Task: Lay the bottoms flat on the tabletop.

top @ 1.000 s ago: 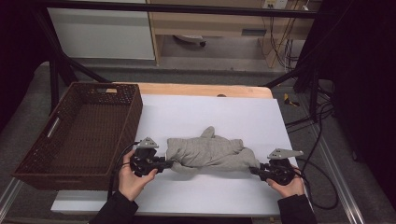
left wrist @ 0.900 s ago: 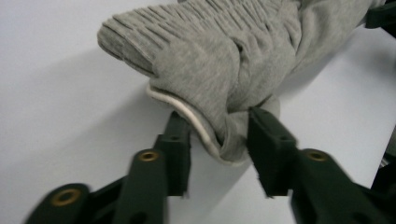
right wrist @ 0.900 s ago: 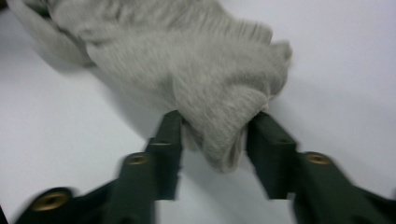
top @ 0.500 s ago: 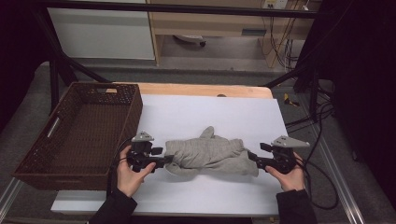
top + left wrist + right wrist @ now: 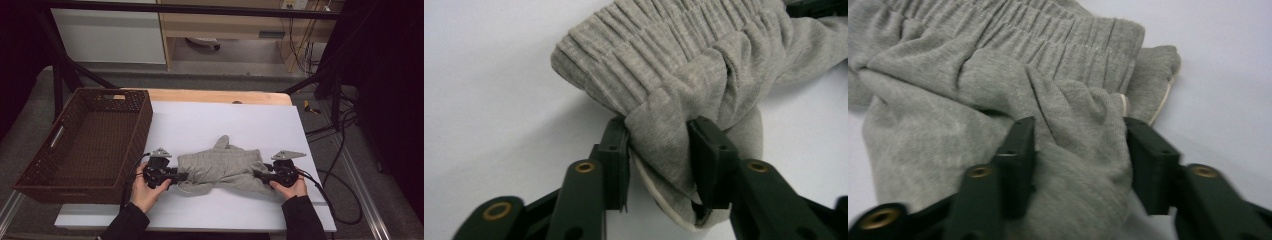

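A: High view: what changed on the white tabletop (image 5: 200,125)?

B: Both hands slid forward. Left tool (image 5: 176,177) and right tool (image 5: 260,175) are each clamped on the grey garment (image 5: 222,167), near the wicker basket (image 5: 85,145); probably about to lift.

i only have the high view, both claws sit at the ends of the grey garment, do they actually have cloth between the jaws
Observer: Yes for the left claw: in the left gripper view its jaws stand apart with a bunched fold of the grey garment pinched between them.
Operator: and the right one
Observer: The right claw also has a thick bunch of cloth between its jaws, which stand fairly wide.
Operator: what part of the garment is it
Observer: Both gripper views show a gathered, ribbed elastic band just beyond the jaws, like a waistband.
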Action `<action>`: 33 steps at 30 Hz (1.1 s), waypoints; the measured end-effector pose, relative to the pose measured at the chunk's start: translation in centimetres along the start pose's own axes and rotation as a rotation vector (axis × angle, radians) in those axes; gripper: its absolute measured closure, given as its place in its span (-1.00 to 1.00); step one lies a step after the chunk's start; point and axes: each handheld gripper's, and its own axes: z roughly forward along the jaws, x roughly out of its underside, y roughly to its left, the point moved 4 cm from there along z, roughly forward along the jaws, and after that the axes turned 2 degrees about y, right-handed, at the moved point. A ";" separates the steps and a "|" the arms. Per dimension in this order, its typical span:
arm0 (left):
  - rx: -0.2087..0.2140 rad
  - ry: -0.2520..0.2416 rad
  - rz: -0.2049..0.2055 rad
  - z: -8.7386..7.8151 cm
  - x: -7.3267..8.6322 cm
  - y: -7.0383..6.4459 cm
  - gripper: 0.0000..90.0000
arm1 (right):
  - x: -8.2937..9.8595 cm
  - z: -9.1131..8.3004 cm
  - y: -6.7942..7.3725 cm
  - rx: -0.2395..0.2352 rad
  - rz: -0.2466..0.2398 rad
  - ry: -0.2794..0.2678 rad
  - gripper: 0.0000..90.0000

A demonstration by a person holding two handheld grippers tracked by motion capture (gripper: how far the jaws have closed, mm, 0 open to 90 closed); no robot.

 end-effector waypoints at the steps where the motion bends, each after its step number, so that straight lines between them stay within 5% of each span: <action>1: -0.002 0.000 -0.001 0.0 0.0 0.0 0.44 | 0.0 -0.1 -0.1 0.001 -0.005 -0.005 0.40; 4: -0.011 -0.004 -0.001 0.0 0.1 -0.1 0.57 | 0.0 -0.4 -0.3 0.010 -0.009 -0.017 0.66; 12: -0.021 -0.023 0.016 -1.0 -0.3 -0.7 0.76 | -0.4 -1.4 -0.4 0.022 -0.026 -0.056 0.82; 16: 0.000 -0.075 0.029 -3.2 -1.5 -1.4 0.77 | -1.8 -3.4 -0.2 0.028 -0.042 -0.131 0.83; 20: -0.026 -0.123 0.053 -4.9 -3.7 -1.9 0.78 | -3.8 -5.1 -0.3 0.041 -0.041 -0.219 0.84; 25: -0.099 -0.130 0.065 -4.6 -7.6 -0.9 0.78 | -7.0 -4.2 -1.3 0.113 -0.057 -0.252 0.86; 30: -0.157 -0.168 0.001 -3.6 -11.5 1.9 0.78 | -10.2 -1.9 -3.3 0.208 -0.034 -0.285 0.87; 33: -0.250 -0.237 -0.022 -2.8 -13.5 4.2 0.64 | -12.3 -0.9 -4.9 0.360 -0.011 -0.390 0.66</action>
